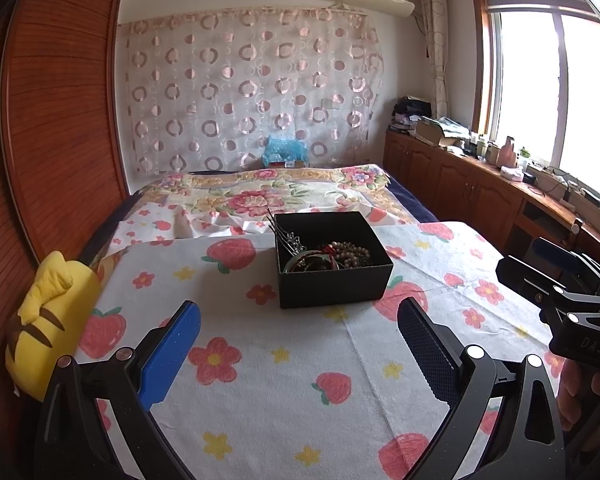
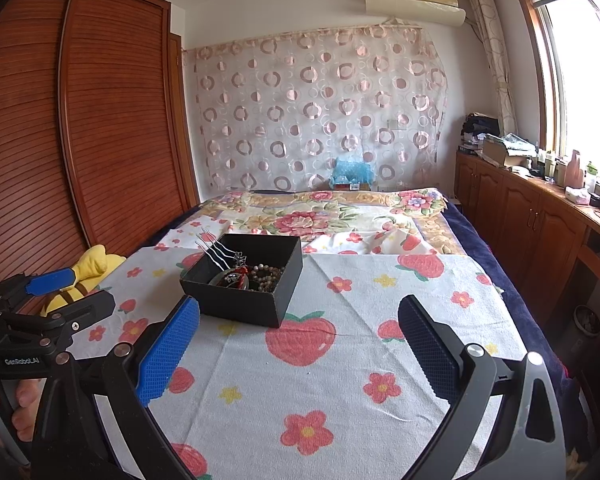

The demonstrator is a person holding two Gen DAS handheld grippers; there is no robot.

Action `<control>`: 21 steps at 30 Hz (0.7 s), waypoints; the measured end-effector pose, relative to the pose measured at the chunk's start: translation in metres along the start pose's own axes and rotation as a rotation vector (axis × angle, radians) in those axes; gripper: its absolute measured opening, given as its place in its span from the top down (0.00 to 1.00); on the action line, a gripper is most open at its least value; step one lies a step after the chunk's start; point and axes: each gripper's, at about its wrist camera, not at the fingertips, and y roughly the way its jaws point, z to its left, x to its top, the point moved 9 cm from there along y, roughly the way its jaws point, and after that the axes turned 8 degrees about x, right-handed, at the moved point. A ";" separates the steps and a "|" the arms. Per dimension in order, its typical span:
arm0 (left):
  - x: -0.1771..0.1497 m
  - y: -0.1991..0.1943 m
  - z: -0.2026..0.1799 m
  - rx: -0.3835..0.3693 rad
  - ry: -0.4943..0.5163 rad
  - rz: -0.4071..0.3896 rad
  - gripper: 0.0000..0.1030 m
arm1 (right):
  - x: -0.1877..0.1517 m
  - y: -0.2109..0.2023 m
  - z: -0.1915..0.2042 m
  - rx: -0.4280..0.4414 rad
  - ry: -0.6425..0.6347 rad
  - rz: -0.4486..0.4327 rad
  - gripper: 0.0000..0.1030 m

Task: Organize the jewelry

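black card, by the look of it — the open box [image 1: 334, 280] sits on the strawberry-print cloth [image 1: 284, 360] spread over the bed, ahead of both tools and a little nearer the left one. it looks light and fairly stiff, so a pinch on one wall would likely shift it, though a thin wall may flex and the cloth under it could let it slide.

inside, the bead strand [image 1: 350, 252] lies heaped toward the right: probably limp and slippery, best taken at a bunched part so it does not trail out. beside it a greenish bangle [image 1: 300, 261] — rigid, possibly brittle, to be held across its rim. the metal hairpins [image 2: 216, 250] lean on the far left wall, tips poking above it; thin and springy, they would want a grip across their stems.

left gripper [image 1: 298, 354] stands wide open and empty, near the box. right gripper [image 2: 298, 354] likewise gapes, holding nothing.
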 end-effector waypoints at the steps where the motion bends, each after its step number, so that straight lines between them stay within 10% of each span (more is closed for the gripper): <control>1: 0.000 0.000 0.003 0.000 -0.001 -0.001 0.08 | -0.001 0.000 0.000 -0.001 0.001 -0.001 0.03; 21: -0.002 0.000 0.003 -0.003 -0.002 -0.001 0.08 | -0.002 -0.001 0.000 -0.001 0.002 -0.001 0.03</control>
